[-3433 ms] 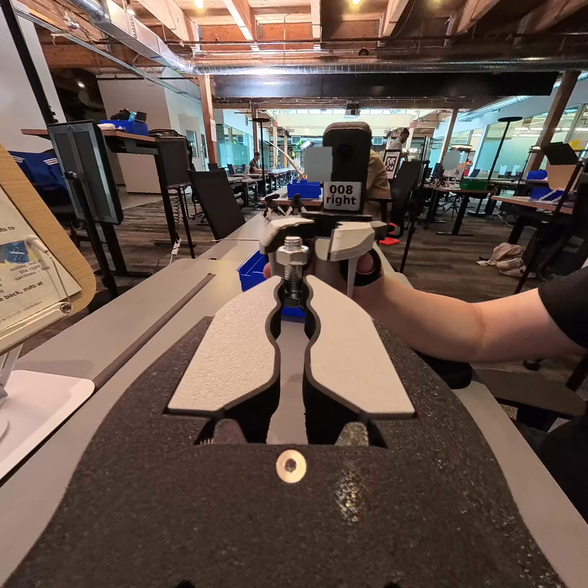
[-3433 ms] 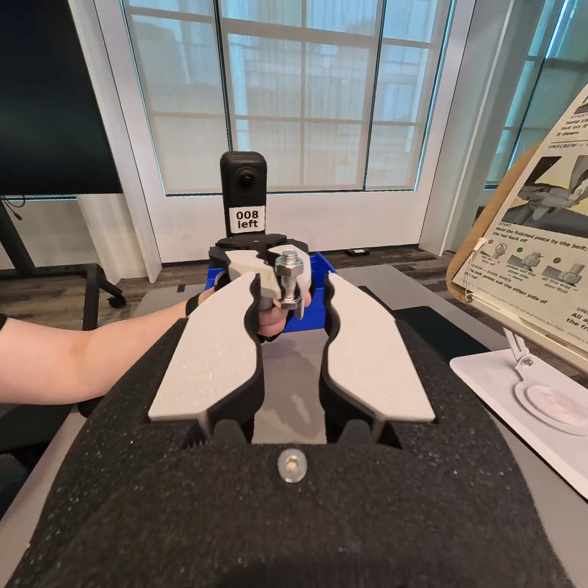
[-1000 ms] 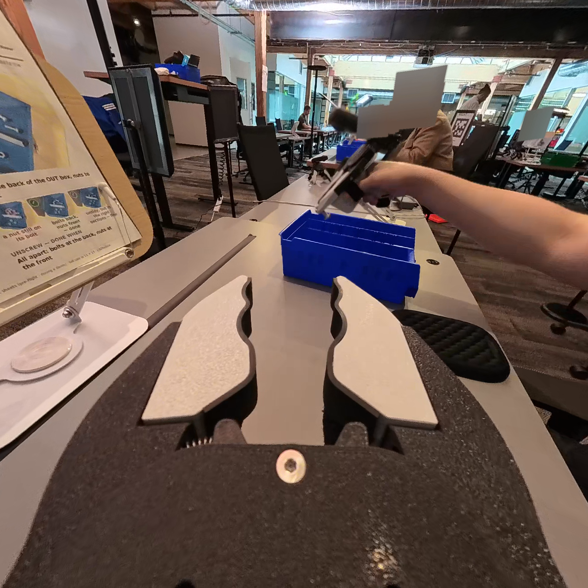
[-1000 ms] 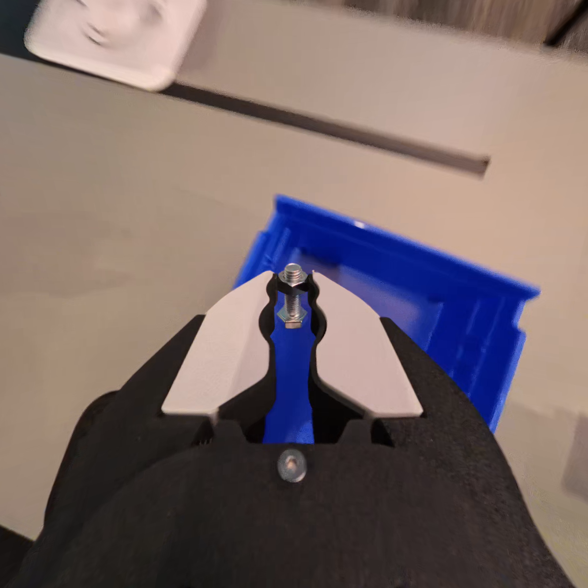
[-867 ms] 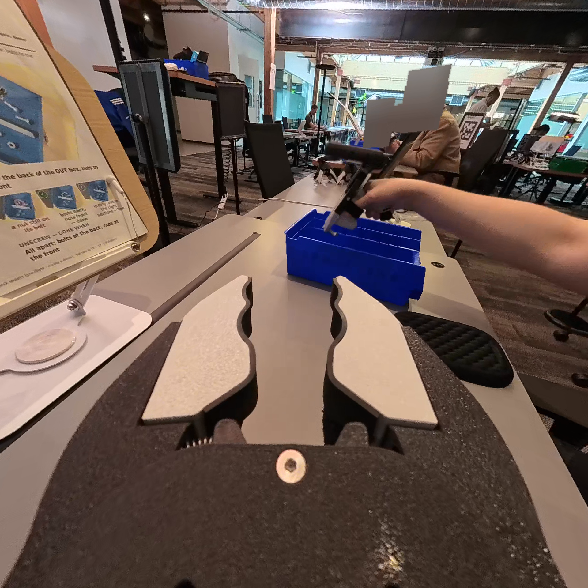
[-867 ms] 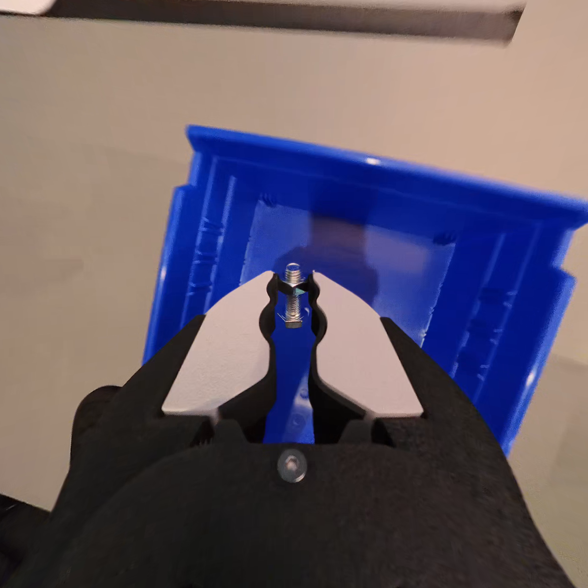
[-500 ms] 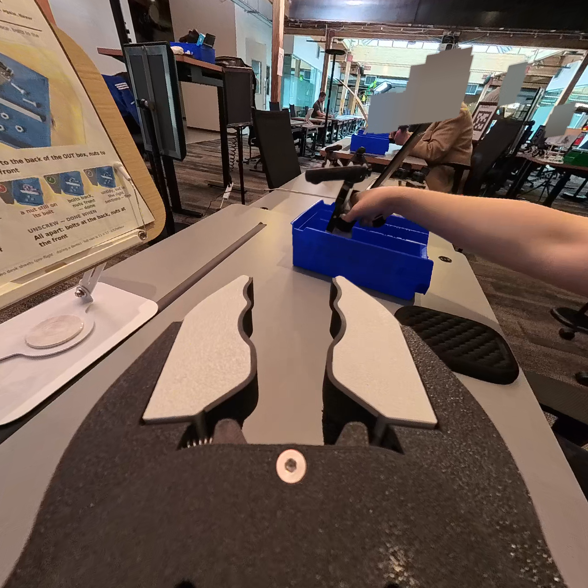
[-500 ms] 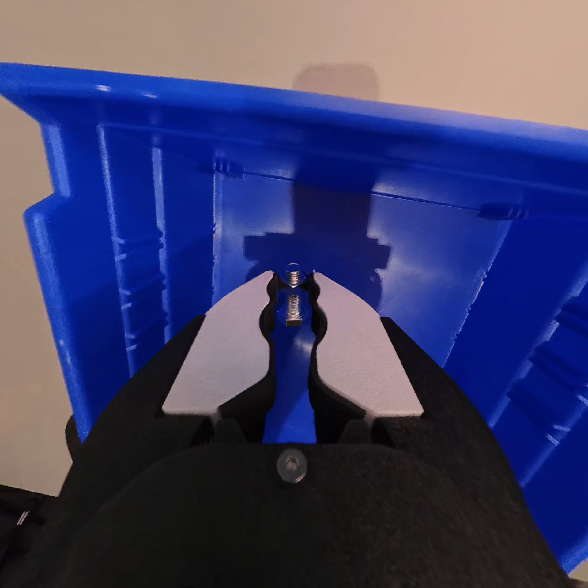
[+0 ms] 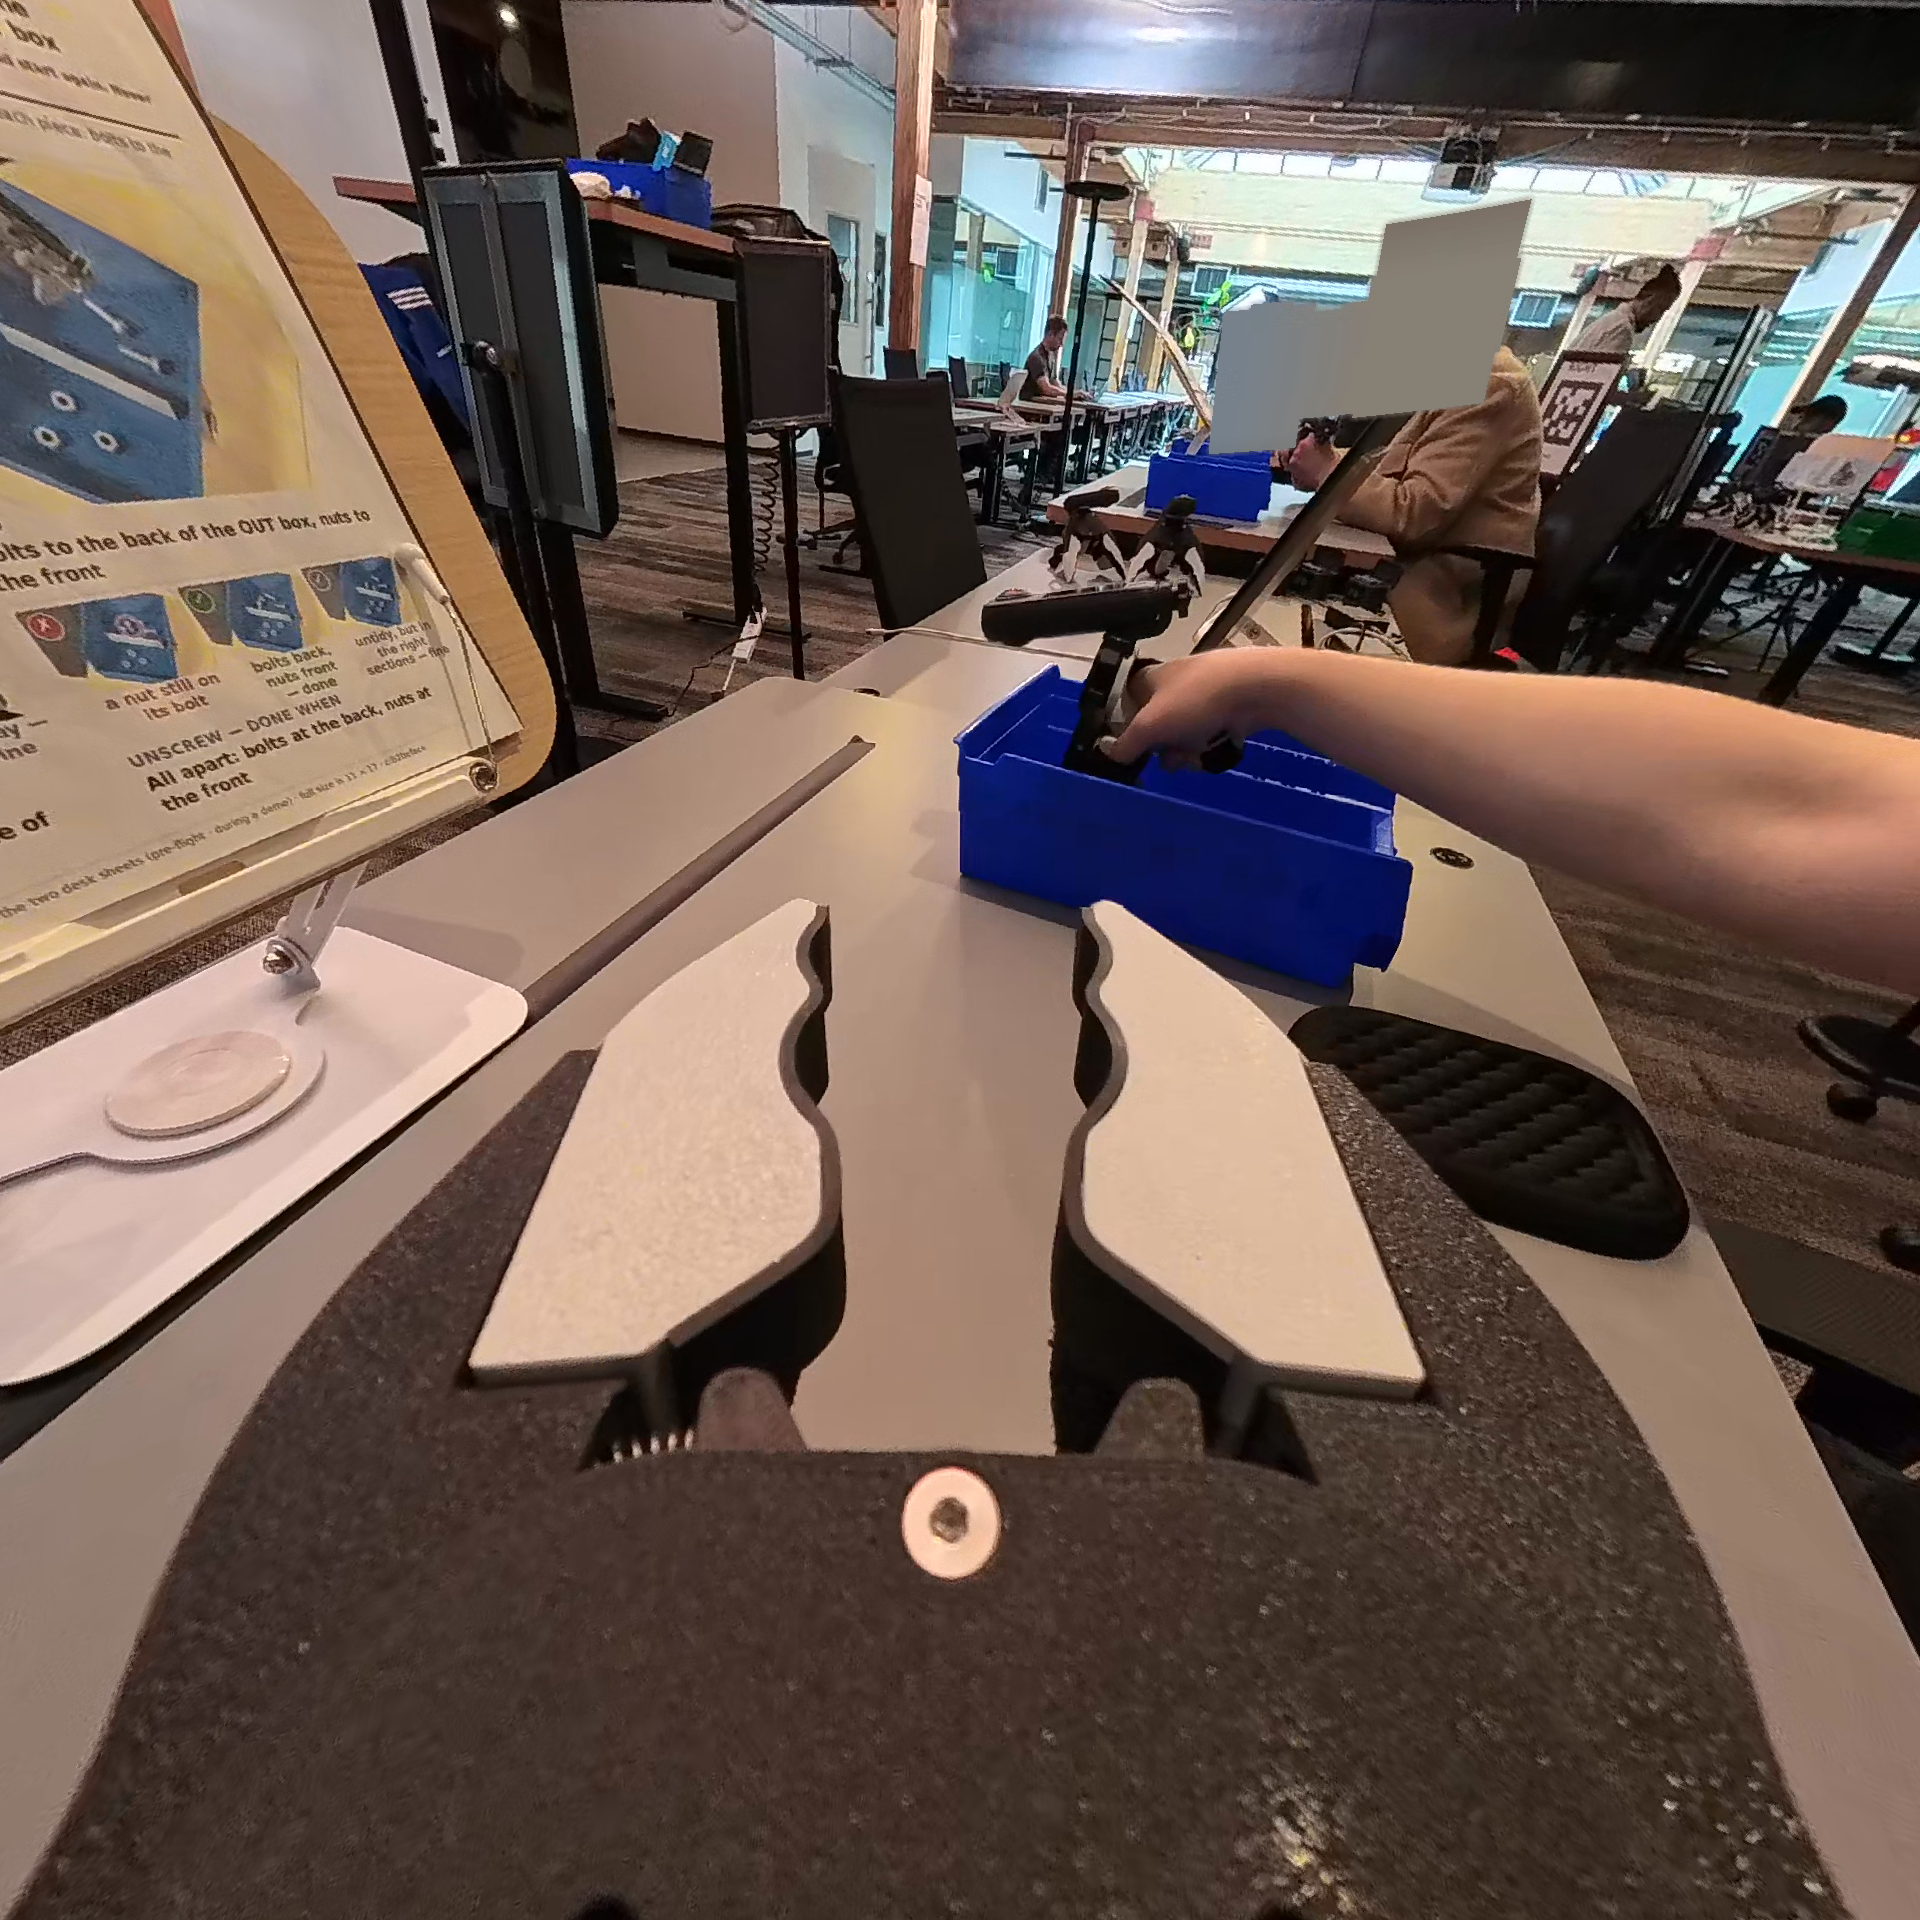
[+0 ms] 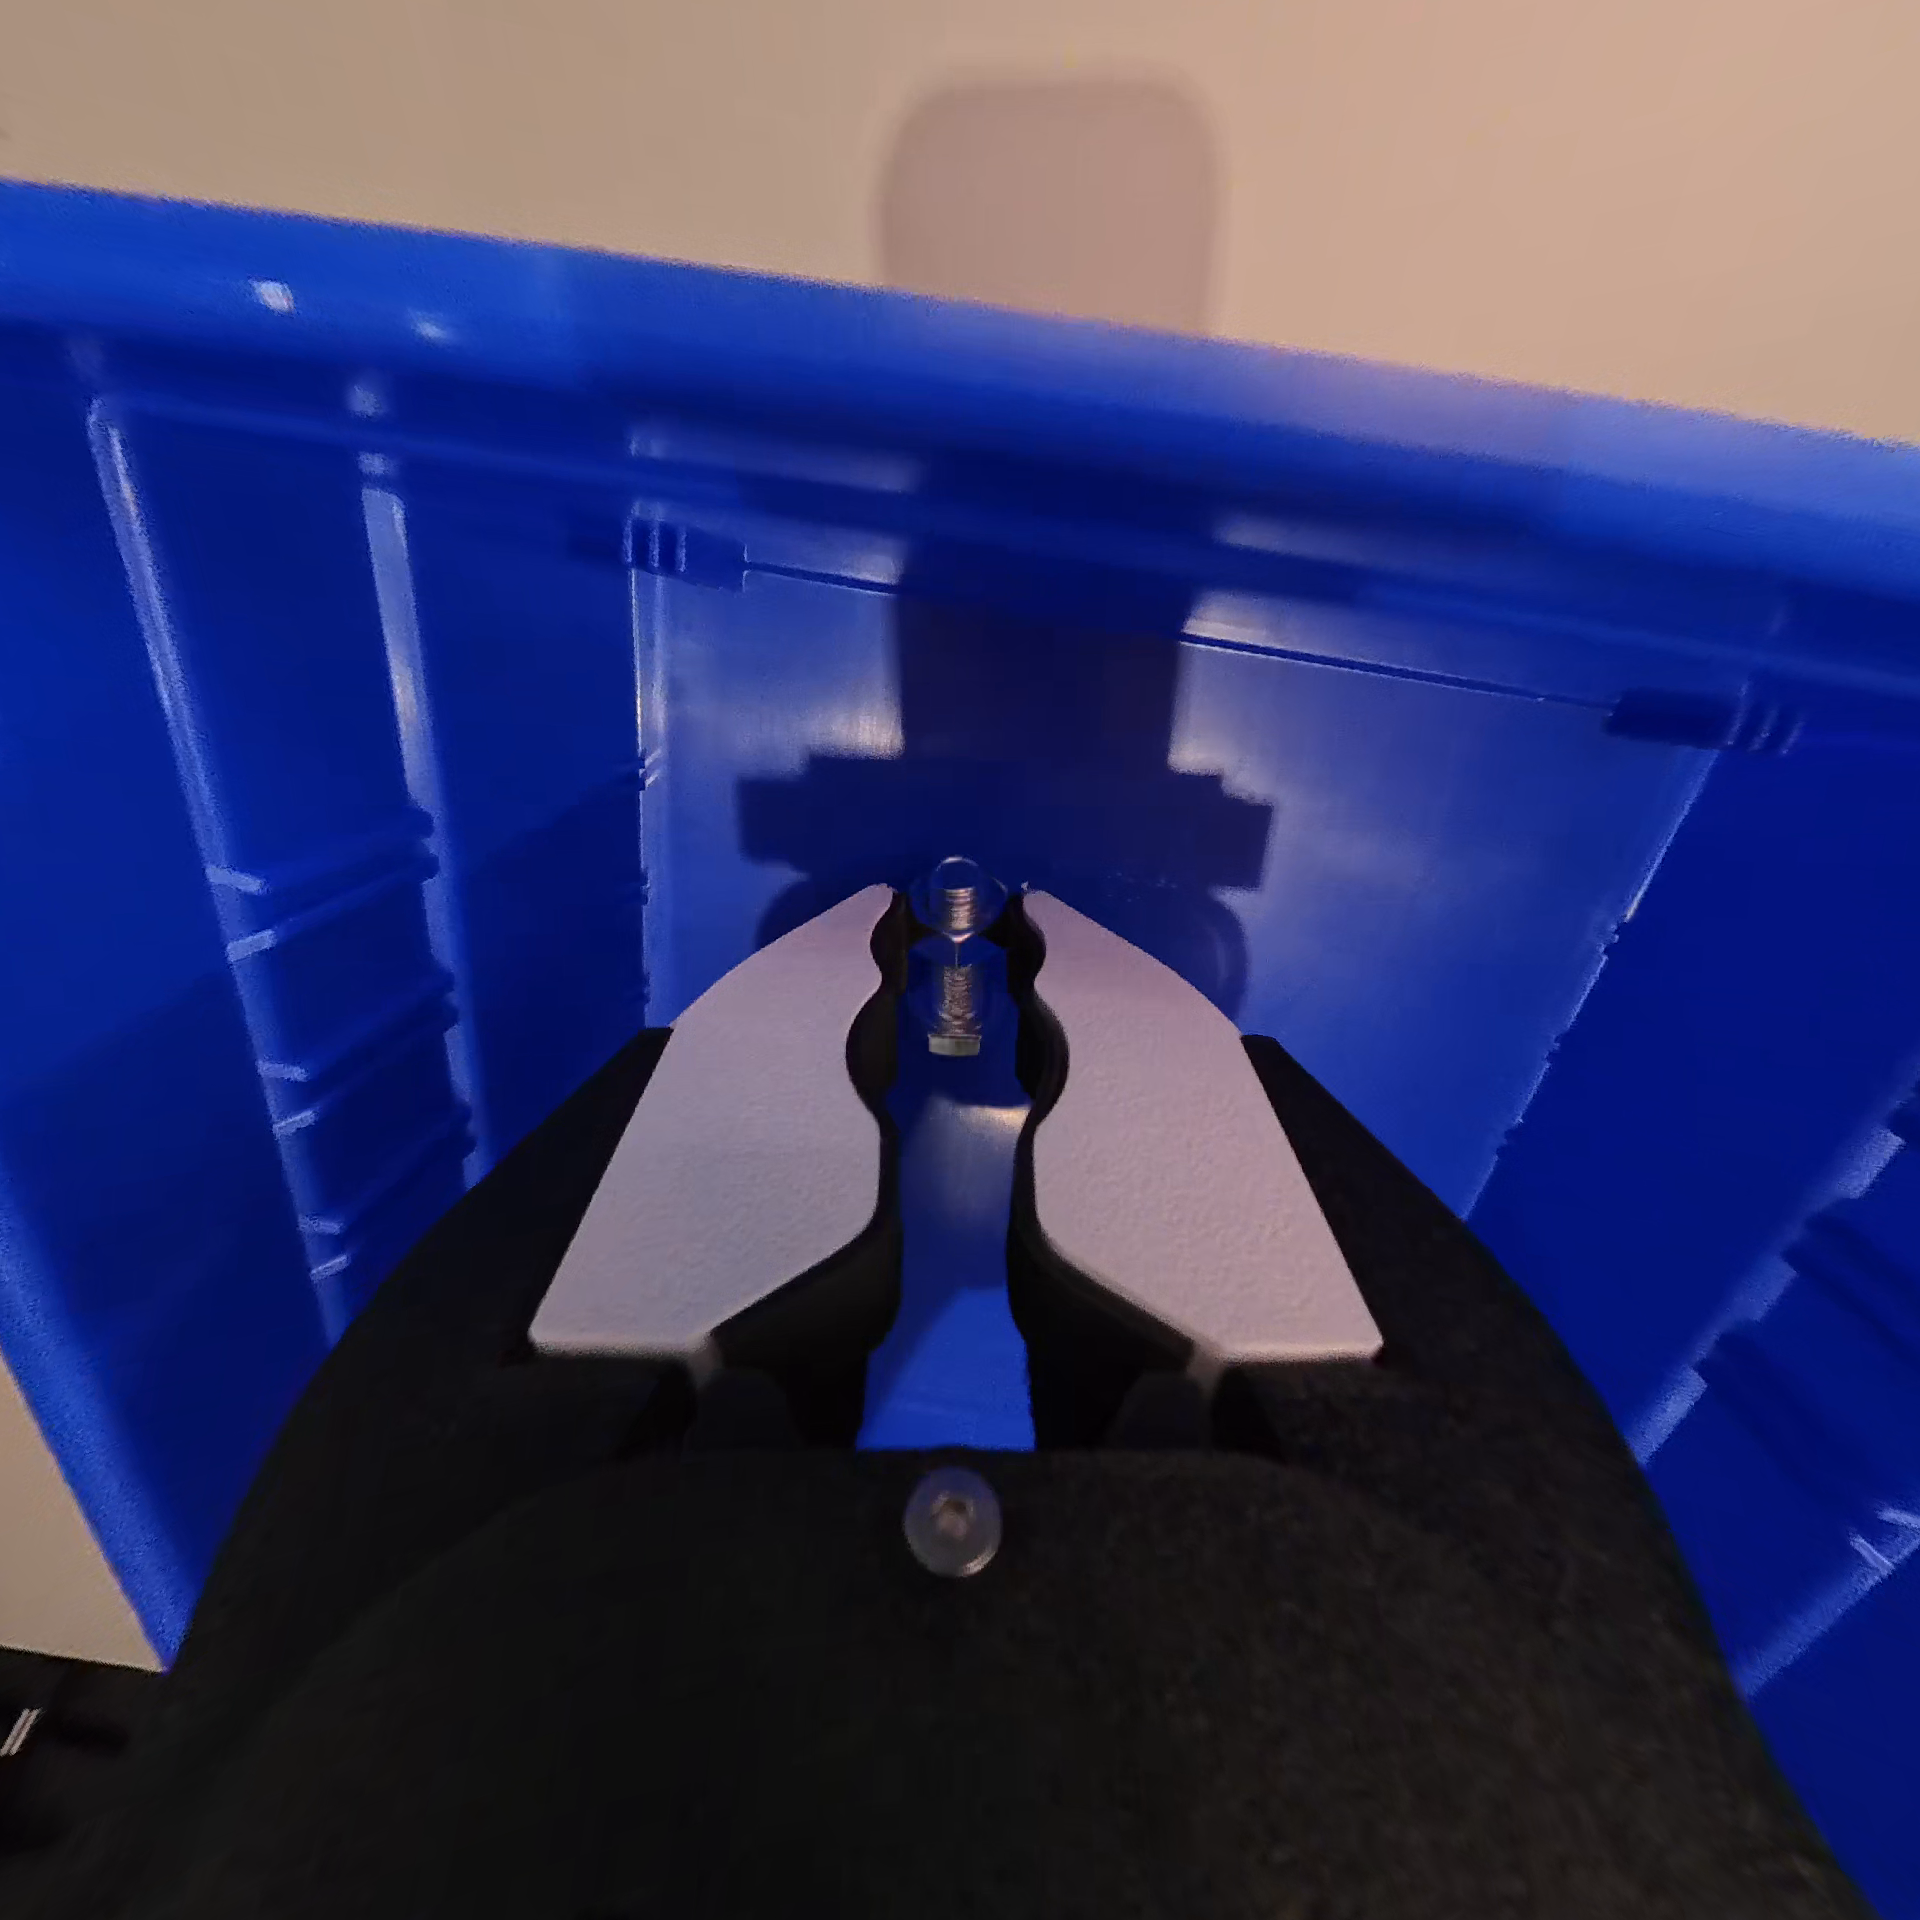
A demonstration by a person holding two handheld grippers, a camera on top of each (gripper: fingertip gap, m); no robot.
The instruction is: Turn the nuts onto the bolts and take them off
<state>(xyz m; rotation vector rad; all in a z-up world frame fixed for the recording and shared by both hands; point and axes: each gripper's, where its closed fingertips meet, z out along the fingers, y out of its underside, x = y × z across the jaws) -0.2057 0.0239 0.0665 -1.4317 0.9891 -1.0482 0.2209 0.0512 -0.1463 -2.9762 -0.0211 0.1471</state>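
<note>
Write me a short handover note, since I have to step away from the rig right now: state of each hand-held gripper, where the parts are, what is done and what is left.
Left hand-held gripper: open, holding nothing, above the grey table, short of the blue bin.
Right hand-held gripper: shut on the bolt, low inside the bin, pointing at its floor.
Parts: the nut sits on the bolt near its threaded end, pinched between the fingertips. No other nuts or bolts show in the bin.
Done: nut is on the bolt; the piece is carried into the bin.
Left: release it there, probably; then whatever pieces remain out of view.
</note>
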